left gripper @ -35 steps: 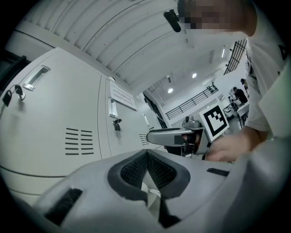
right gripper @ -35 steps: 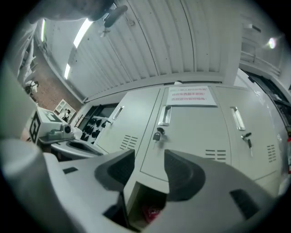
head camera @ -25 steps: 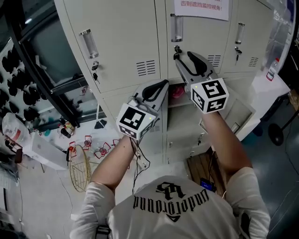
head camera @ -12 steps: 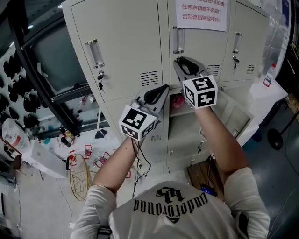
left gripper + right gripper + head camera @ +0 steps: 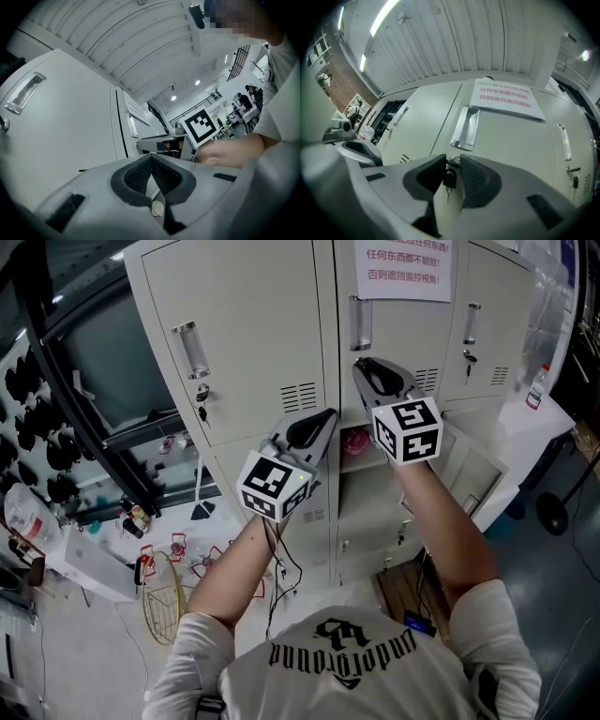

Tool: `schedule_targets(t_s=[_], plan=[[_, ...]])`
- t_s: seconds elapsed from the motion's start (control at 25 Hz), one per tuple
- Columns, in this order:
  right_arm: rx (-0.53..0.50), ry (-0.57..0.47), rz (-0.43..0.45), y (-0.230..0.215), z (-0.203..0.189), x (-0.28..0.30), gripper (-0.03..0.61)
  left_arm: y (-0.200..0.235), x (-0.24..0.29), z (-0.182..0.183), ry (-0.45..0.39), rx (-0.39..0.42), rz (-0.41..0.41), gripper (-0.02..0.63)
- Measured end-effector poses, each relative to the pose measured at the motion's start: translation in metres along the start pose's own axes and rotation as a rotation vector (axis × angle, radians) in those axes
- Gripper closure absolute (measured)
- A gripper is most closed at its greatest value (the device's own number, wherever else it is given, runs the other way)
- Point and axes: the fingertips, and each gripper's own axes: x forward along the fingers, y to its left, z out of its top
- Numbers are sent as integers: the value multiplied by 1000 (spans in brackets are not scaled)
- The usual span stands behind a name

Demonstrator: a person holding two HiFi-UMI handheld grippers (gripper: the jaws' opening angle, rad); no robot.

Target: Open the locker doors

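Grey lockers fill the head view. The middle upper door (image 5: 398, 329) is closed, with a recessed handle (image 5: 357, 322) (image 5: 465, 128) and a key (image 5: 453, 162) in its lock, from which a second, black-headed key hangs. My right gripper (image 5: 357, 364) (image 5: 452, 162) is at that lock. Its jaws have just been closing and now sit against both sides of the key. My left gripper (image 5: 330, 414) (image 5: 151, 156) hovers lower and to the left, in front of the locker face, shut and holding nothing.
The left upper door (image 5: 253, 315) has its own handle (image 5: 190, 349) and key (image 5: 202, 396). A lower compartment (image 5: 356, 442) below the right gripper stands open, its door (image 5: 478, 474) swung right. Clutter (image 5: 161, 592) lies on the floor at the left.
The right gripper's jaws have narrowed onto the key in the middle upper door. Both hands have stayed almost where they were, and the head view has tilted up slightly.
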Motion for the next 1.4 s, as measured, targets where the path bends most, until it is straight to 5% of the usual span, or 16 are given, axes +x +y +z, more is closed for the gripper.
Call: schedule_targets(t_s=[0.64, 1.12, 1.4], plan=[[24, -33, 69, -37, 34, -143, 474, -63, 45, -4, 18, -26, -79, 606], [59, -7, 6, -157, 21, -245, 459, -146, 132, 8, 1, -22, -145, 606], [143, -37, 154, -221, 4, -265, 468, -179, 179, 8, 15, -2, -141, 606]])
